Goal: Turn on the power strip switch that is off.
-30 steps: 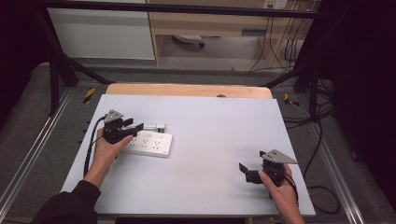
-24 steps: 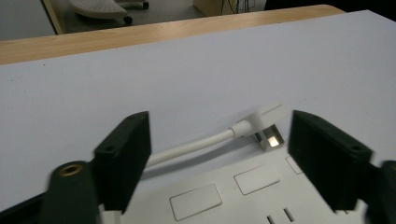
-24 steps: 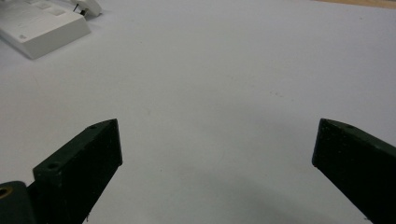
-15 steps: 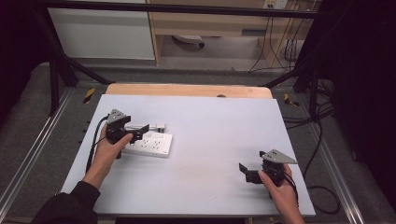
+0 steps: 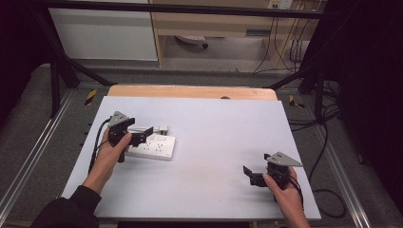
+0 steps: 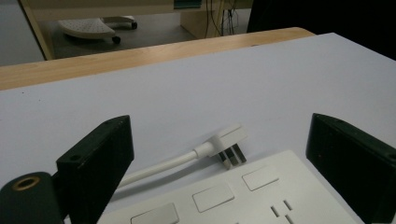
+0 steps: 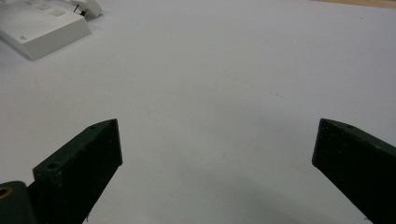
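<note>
A white power strip [image 5: 154, 147] lies flat on the left part of the white table [image 5: 214, 128]. Its white plug [image 5: 162, 128] and cable [image 5: 142, 128] rest on the table just behind it. My left gripper [image 5: 144, 135] hovers open over the strip's left end. In the left gripper view the plug [image 6: 229, 143] lies with its pins toward the strip [image 6: 219, 198], between and beyond the open jaws [image 6: 219, 127]. My right gripper [image 5: 251, 175] rests open near the front right of the table, holding nothing. The right gripper view shows the strip [image 7: 39, 23] far off at top left.
A wooden strip [image 5: 190, 91] runs along the table's far edge. Beyond it are a wooden desk [image 5: 223, 23], a white panel [image 5: 102, 33] and hanging cables [image 5: 285, 42]. Black frame legs [image 5: 62, 66] stand at both sides.
My left gripper has slid a little to the right, further over the power strip's left end. The right gripper has stayed put.
</note>
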`<move>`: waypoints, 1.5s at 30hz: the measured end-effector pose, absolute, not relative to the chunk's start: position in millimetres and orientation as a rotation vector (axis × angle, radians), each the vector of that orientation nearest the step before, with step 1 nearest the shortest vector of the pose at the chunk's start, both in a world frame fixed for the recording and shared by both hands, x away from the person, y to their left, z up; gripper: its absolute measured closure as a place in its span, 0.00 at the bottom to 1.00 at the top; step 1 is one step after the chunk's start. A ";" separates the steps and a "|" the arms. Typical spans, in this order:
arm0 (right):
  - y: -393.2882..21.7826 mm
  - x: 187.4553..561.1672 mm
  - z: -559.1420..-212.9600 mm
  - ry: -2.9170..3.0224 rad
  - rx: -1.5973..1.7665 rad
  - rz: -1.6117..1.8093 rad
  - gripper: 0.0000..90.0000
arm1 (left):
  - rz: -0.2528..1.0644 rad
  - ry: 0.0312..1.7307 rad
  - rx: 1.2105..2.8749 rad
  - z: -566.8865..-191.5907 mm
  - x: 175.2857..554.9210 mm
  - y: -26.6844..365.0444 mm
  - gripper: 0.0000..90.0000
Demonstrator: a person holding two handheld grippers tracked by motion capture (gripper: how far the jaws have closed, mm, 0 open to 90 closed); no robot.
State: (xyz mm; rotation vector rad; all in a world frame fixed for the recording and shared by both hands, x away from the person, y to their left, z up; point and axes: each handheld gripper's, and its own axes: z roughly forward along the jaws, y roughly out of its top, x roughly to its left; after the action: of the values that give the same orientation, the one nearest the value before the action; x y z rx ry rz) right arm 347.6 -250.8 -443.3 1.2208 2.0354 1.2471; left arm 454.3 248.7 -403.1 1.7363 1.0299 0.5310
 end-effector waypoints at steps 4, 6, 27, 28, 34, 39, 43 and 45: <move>-250.8 347.8 -443.3 2.035 1.222 1.248 0.02 | 0.519 1.018 1.725 -397.9 450.2 249.9 0.09; -250.7 347.9 -443.4 2.035 1.223 1.249 0.02 | 0.515 1.014 1.717 -395.2 447.7 250.9 0.09; -250.8 348.1 -443.3 2.030 1.223 1.251 0.02 | 0.485 0.937 1.745 -367.9 410.7 259.8 0.07; -250.8 348.1 -443.3 2.030 1.224 1.250 0.02 | 0.490 0.934 1.747 -367.1 408.8 261.1 0.07; -250.5 348.4 -443.5 2.033 1.224 1.247 0.02 | 0.513 0.933 1.761 -363.6 398.0 271.6 0.07; -249.3 348.6 -443.7 2.034 1.228 1.247 0.02 | 0.518 0.947 1.760 -365.1 390.7 280.1 0.07; -249.7 348.7 -443.7 2.033 1.228 1.246 0.02 | 0.520 0.958 1.749 -367.0 384.4 286.2 0.07; -250.4 348.8 -443.7 2.031 1.227 1.245 0.02 | 0.519 0.960 1.745 -368.5 380.9 288.7 0.07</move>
State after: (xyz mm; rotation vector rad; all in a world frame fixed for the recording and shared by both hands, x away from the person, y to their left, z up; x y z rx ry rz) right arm 348.8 -250.4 -443.7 1.2268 2.0308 1.2450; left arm 380.9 288.7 -368.5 1.7455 0.9598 0.5191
